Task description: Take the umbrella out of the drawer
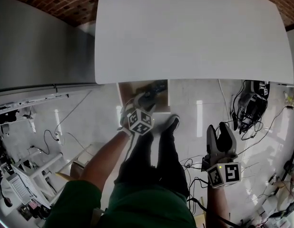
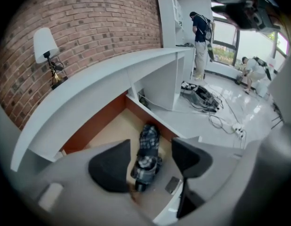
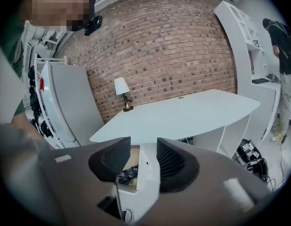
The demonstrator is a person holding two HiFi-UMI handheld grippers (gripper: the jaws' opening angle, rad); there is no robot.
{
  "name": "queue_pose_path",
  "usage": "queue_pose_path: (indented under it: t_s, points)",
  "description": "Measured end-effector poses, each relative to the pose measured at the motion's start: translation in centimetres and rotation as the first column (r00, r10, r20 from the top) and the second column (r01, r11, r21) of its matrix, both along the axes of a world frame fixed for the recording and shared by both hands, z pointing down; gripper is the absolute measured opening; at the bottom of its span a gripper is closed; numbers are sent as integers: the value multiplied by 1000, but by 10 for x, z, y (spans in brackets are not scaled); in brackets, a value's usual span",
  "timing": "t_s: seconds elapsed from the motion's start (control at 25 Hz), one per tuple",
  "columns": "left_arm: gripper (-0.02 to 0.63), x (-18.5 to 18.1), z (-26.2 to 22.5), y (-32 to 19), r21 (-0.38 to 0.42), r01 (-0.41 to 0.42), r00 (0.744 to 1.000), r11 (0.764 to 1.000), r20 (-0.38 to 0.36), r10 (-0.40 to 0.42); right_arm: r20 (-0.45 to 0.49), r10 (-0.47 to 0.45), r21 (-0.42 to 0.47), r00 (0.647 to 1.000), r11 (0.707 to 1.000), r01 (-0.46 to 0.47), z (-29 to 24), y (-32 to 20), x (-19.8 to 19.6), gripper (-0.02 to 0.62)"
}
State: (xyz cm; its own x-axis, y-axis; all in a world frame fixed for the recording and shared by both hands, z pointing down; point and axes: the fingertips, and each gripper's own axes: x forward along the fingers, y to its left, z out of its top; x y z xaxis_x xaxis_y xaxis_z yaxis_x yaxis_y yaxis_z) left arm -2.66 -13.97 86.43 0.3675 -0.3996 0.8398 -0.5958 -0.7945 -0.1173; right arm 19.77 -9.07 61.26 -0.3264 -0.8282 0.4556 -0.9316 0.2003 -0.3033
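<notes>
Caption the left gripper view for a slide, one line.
Left gripper, jaws apart, poised over the plaid umbrella lying in the open drawer beneath the white desk.

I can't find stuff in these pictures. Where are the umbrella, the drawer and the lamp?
umbrella (image 2: 147, 157), left gripper view, on the middle of its checked cloth.
drawer (image 2: 112, 131), left gripper view, on its bare wooden bottom.
lamp (image 3: 120, 85), right gripper view, on its white shade.
</notes>
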Motion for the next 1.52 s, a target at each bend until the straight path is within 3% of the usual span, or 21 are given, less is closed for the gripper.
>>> queue_pose_path:
  t_s: [0.64, 1.04, 1.24, 1.36, 1.52]
  points:
    - [291, 0, 126, -33, -86, -42, 992, 995, 113, 52, -27, -25, -120, 999, 993, 21, 73, 3, 8, 172]
    - [312, 3, 195, -48, -140, -61, 973, 988, 213, 90, -94, -38, -204, 995, 979, 18, 106, 22, 27, 172]
    - [313, -2, 212, -55, -124, -80, 955, 989, 274, 111, -114, -27, -220, 993, 976, 1, 110, 28, 34, 172]
    - [297, -1, 213, -56, -102, -95, 958, 990, 263, 118, -121, -10, -232, 993, 973, -18, 114, 29, 37, 172]
    - [210, -2, 210, -54, -113, -108, 958, 988, 253, 134, -113, -23, -240, 993, 971, -5, 116, 33, 29, 172]
